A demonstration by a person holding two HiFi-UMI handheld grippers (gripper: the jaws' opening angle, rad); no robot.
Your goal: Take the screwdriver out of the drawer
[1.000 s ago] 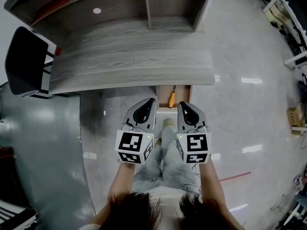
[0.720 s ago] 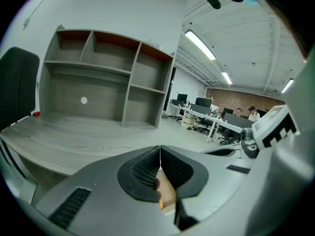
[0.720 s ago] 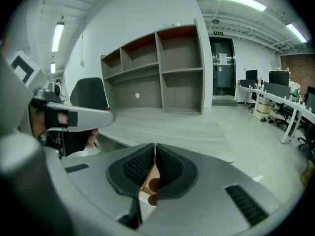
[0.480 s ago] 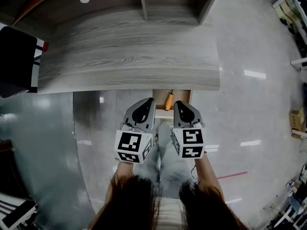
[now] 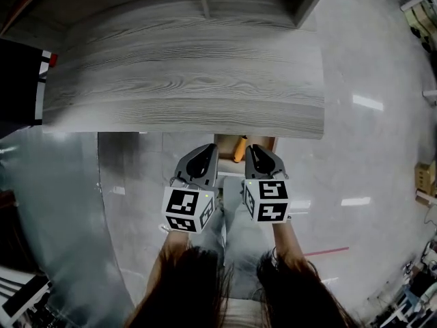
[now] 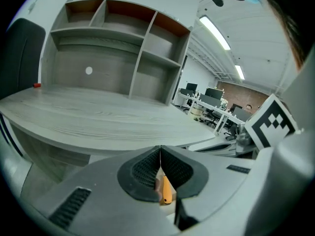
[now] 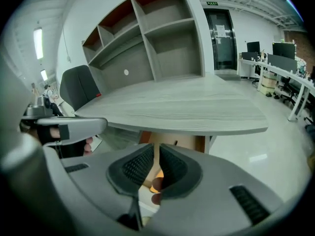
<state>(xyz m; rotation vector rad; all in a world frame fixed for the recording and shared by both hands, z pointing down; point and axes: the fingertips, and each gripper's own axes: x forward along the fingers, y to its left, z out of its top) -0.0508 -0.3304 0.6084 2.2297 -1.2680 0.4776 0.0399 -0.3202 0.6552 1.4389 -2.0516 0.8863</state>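
Both the left gripper [image 5: 214, 149] and right gripper [image 5: 251, 149] stand closed near the screwdriver [image 5: 239, 149]

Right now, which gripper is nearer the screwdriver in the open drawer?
Right, by a little. The right gripper hangs just right of the screwdriver; the left gripper sits farther off to its left. Both are shut, and neither touches it.

I hold both grippers low ahead of body, side by side, near but apart, both pointing forward and down. On left gripper [image 5: 212, 147] I read jaws together, pads meeting at tip, nothing clamped. On right gripper [image 5: 251, 147] jaws closed to thin sliver, nothing clamped. Marker cubes [image 5: 190, 210] face up toward head. Forearms [image 5: 291, 241] run roughly parallel.
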